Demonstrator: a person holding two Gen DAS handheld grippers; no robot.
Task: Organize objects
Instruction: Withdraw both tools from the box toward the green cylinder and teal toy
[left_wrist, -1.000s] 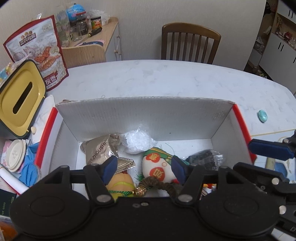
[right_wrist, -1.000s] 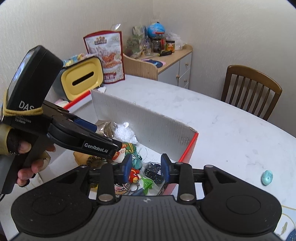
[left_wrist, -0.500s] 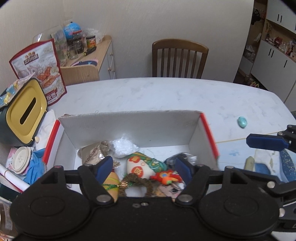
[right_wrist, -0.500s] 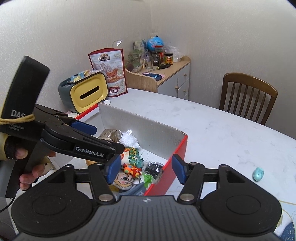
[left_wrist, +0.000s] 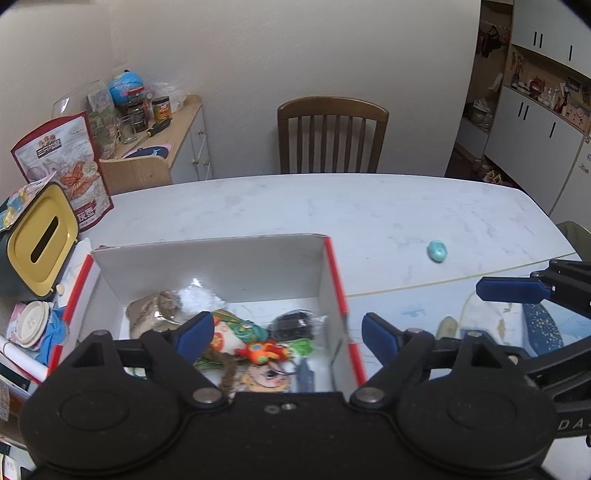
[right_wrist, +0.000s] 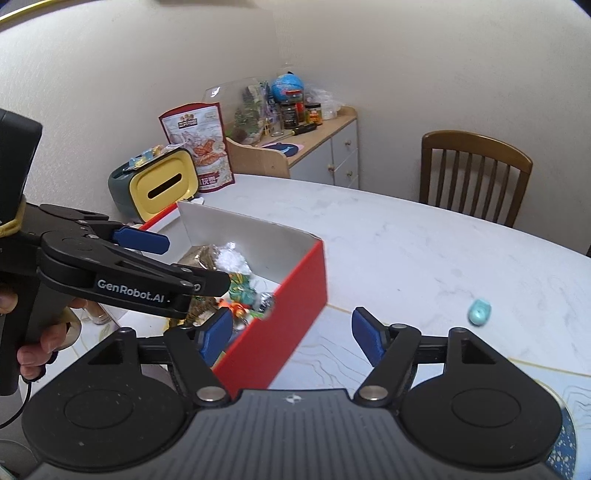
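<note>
A red-sided cardboard box (left_wrist: 207, 266) (right_wrist: 295, 295) stands on the white table, holding a snack packet (left_wrist: 147, 314), a clear crinkled bag (left_wrist: 197, 297), a plush figure (left_wrist: 236, 332), an orange toy (left_wrist: 260, 350) and a black packet (left_wrist: 295, 325). A small turquoise object (left_wrist: 437, 251) (right_wrist: 479, 312) lies alone on the table to the right of the box. My left gripper (left_wrist: 286, 330) hovers open above the box's near right part, empty. My right gripper (right_wrist: 291, 334) is open and empty above the box's right corner. The left gripper's fingers (right_wrist: 142, 238) show in the right wrist view.
A yellow-lidded tissue box (left_wrist: 38, 240), a snack bag (left_wrist: 70, 170) and a stack of lids (left_wrist: 31, 323) crowd the table's left. A wooden chair (left_wrist: 330, 134) stands at the far side, a side cabinet (left_wrist: 166, 147) with jars beside it. A patterned mat (left_wrist: 480, 321) lies right.
Both grippers have lifted up and back from the box and opened wider. The view widened, so the box looks smaller and the turquoise object is clearer.
</note>
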